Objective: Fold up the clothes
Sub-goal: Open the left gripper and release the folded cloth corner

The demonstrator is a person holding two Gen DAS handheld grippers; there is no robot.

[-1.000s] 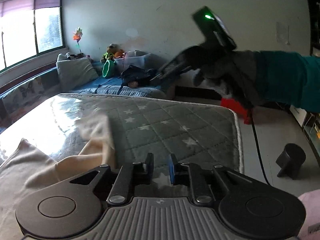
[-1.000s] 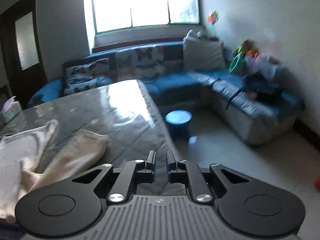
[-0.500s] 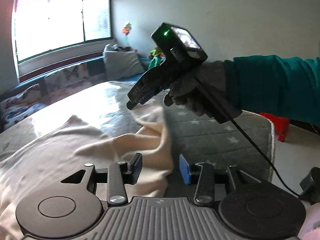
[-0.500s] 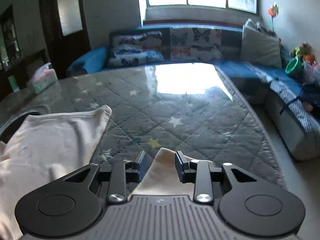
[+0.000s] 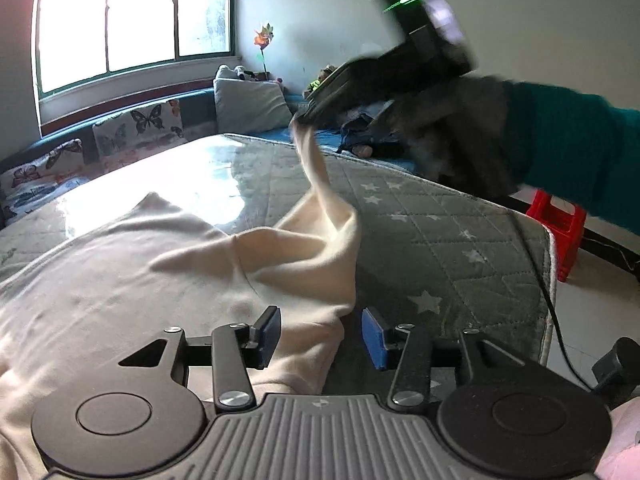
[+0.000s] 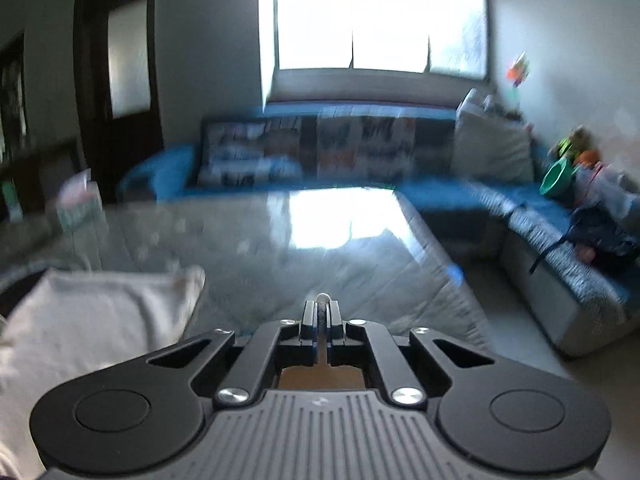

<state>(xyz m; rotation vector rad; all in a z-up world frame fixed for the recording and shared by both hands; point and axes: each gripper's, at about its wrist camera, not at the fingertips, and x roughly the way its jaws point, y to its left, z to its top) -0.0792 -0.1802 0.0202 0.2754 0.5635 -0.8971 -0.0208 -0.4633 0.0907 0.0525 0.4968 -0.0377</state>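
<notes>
Right hand-held gripper (image 6: 321, 312): jaws just closed, pinching one corner of the cream garment (image 5: 120, 292). Left hand-held gripper (image 5: 320, 338): jaws open, just widened, garment edge between them, ungripped. One garment lies on the quilted mattress (image 5: 440, 232).

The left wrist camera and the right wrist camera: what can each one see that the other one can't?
Only the left wrist view shows the right gripper from outside, lifting a corner of the cream garment, plus the teal sleeve, the red stool and the left gripper, open around the garment's edge.

Only the right wrist view shows the dark door and the cloth pinched between its own shut jaws.

Both show the window, the blue sofa and the star-quilted mattress.
</notes>
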